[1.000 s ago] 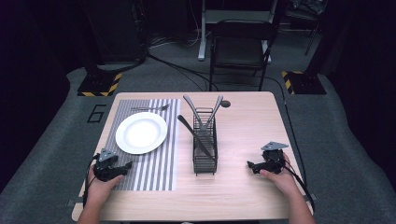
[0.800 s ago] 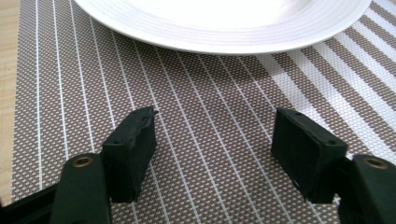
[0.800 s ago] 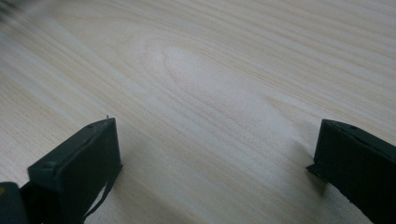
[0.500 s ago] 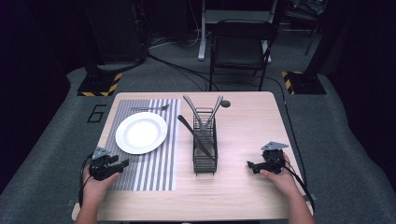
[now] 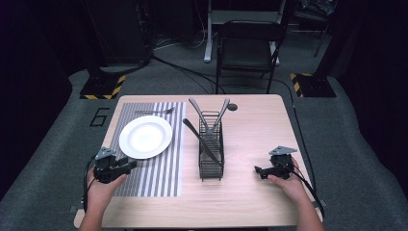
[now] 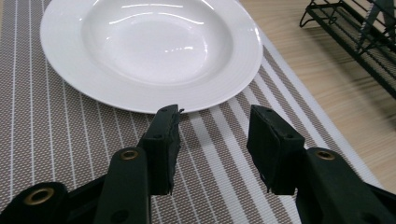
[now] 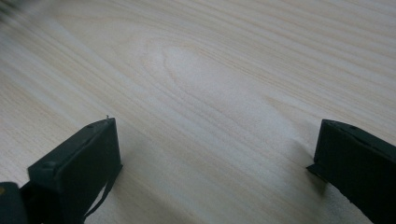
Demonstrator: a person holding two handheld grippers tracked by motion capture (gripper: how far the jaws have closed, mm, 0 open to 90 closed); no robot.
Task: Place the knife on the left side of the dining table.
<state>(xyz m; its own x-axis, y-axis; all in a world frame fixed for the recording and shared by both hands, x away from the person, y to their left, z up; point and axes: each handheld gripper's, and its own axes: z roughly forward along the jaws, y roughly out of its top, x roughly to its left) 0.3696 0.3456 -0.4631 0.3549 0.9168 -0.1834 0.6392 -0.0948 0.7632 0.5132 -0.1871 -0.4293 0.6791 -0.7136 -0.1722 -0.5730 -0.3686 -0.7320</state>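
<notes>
Lower left of frame: your left claw (image 5: 131, 164), closing on nothing, faces the white plate (image 5: 145, 136); right claw (image 5: 259, 171) gapes wide.

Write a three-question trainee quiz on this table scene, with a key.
1. What lies on the striped placemat beyond the white plate?
2. True or false: the left gripper is clamped on the plate's rim.
3. The black wire caddy stands: A) on the placemat, B) on bare wood to its right, C) on the plate.

Key: 1. A fork. 2. False; its jaws, which have just been closing, hold nothing. 3. B.
</notes>
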